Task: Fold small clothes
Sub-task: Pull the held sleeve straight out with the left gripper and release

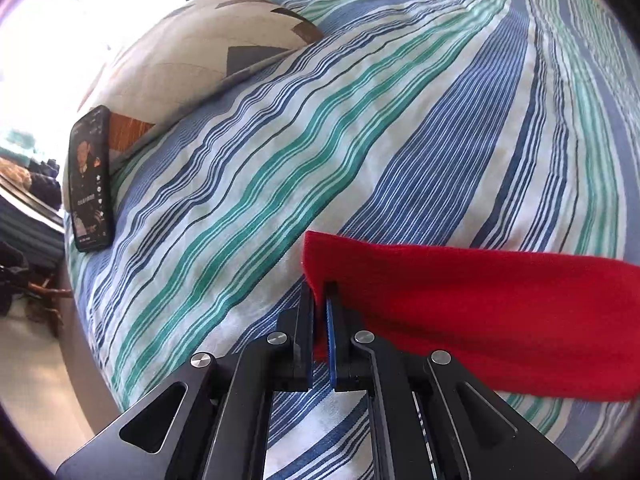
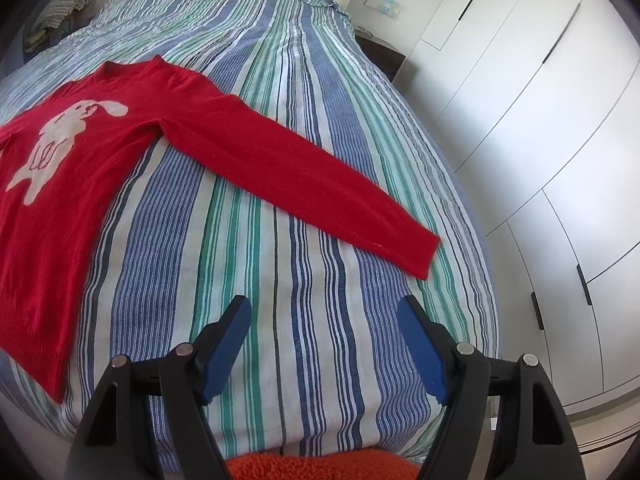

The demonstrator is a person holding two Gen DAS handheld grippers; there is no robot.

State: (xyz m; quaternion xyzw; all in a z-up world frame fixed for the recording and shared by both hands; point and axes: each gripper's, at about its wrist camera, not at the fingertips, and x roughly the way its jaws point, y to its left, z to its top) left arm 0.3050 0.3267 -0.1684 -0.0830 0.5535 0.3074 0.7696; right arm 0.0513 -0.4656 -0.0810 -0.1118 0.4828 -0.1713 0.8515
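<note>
Left wrist: my left gripper (image 1: 320, 304) is pinching the fuzzy red sweater (image 1: 480, 312) cuff edge; right gripper (image 2: 324, 344) is hovering wide over bare striped bedspread (image 2: 312, 280)

Striped bed (image 2: 320, 184); white wardrobes (image 2: 560, 128)

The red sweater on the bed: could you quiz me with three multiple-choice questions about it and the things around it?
1. Where does the phone stand?
A. against a pillow
B. on the sweater
C. on the floor

2. What colour is the animal figure on the red sweater?
A. black
B. white
C. yellow

3. How is the right hand-held gripper?
A. shut on a sleeve
B. open, holding nothing
C. shut on the phone

Answers: 1 A, it leans on the pillow. 2 B, a pale shape on the chest. 3 B, its blue pads are spread above the striped bedspread.
</note>
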